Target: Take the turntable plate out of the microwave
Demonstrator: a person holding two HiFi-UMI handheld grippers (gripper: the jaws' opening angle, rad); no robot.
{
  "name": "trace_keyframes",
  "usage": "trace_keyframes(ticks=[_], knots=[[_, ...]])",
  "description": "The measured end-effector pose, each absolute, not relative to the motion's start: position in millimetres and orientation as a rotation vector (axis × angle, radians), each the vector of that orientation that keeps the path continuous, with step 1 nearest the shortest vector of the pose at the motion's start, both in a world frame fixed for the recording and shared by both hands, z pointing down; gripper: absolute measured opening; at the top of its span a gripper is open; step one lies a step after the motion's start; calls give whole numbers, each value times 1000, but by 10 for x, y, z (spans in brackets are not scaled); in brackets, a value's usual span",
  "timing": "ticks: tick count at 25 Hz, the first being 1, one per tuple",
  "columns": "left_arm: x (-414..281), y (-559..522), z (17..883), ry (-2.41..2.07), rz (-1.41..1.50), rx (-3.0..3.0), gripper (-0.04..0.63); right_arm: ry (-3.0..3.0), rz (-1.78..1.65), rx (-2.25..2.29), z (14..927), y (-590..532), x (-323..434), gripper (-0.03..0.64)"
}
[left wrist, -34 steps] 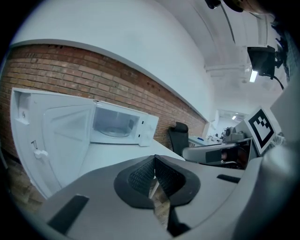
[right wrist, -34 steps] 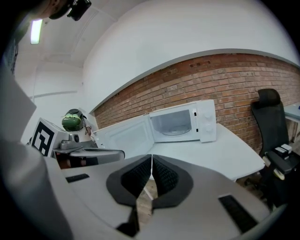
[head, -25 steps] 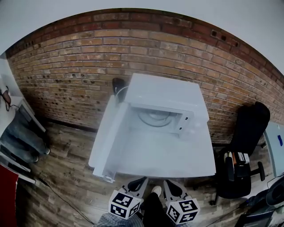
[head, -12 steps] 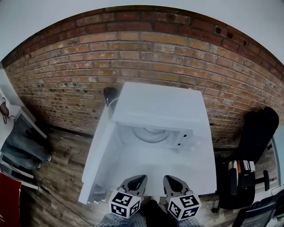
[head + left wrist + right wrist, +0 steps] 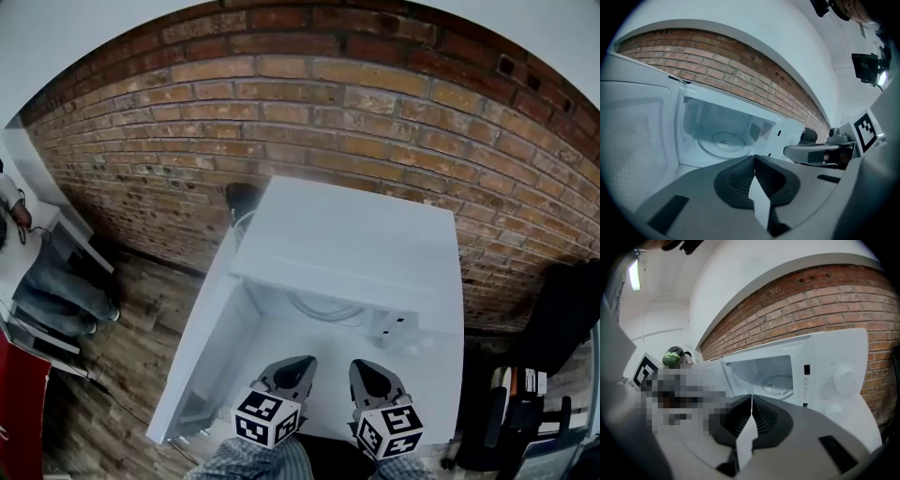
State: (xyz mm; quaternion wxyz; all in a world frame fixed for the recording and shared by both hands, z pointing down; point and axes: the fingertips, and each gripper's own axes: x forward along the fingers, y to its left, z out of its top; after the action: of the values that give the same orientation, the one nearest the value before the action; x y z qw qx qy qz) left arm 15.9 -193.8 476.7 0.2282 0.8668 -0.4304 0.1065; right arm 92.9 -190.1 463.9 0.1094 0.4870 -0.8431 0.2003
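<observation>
- Over the last second I have walked both tools up to the microwave (image 5: 361,234). In the head view it now fills much more of the frame, and the table edge that lay between us has dropped out of sight.
- The left gripper (image 5: 302,360) and right gripper (image 5: 358,364) sit side by side at 6 o'clock of the cavity mouth, both aimed at 12 o'clock into it.
- Left gripper: its pads are pressed together with nothing between them.
- Right gripper: closed the same way and empty.
- The turntable plate (image 5: 323,307) is inside the microwave on the cavity floor, untouched. From overhead only its near rim shows under the roof. The left gripper view shows it whole (image 5: 723,140).
- The door (image 5: 192,366) hangs fully open at 9 o'clock of the cavity, and the control panel (image 5: 398,328) sits at 3 o'clock, so the way in looks clear.
- My read is that the approach is nearly done and nothing has been gripped yet. At least one tool must open before it can take the rim.
</observation>
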Motion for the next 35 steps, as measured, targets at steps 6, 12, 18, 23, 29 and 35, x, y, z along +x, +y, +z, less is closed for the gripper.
trace_keyframes(ticks=[6, 12, 18, 23, 29, 35], knots=[[208, -2186, 4755, -1117, 282, 2401, 9, -2495, 634, 1398, 4687, -2092, 804, 18], [158, -2523, 4909, -1025, 141, 2248, 9, -2468, 646, 1435, 4684, -2288, 803, 18], [16, -2775, 5164, -1012, -65, 1972, 11, -2442, 643, 1467, 4689, -2406, 836, 18], [-159, -2939, 5387, -1066, -156, 1795, 29, -2425, 653, 1456, 4754, -2467, 824, 18], [-344, -3152, 5514, -1144, -233, 1677, 100, -2411, 666, 1403, 4847, -2520, 747, 18], [-480, -3289, 5622, -1177, -270, 1605, 115, -2409, 674, 1357, 4907, -2539, 648, 18]])
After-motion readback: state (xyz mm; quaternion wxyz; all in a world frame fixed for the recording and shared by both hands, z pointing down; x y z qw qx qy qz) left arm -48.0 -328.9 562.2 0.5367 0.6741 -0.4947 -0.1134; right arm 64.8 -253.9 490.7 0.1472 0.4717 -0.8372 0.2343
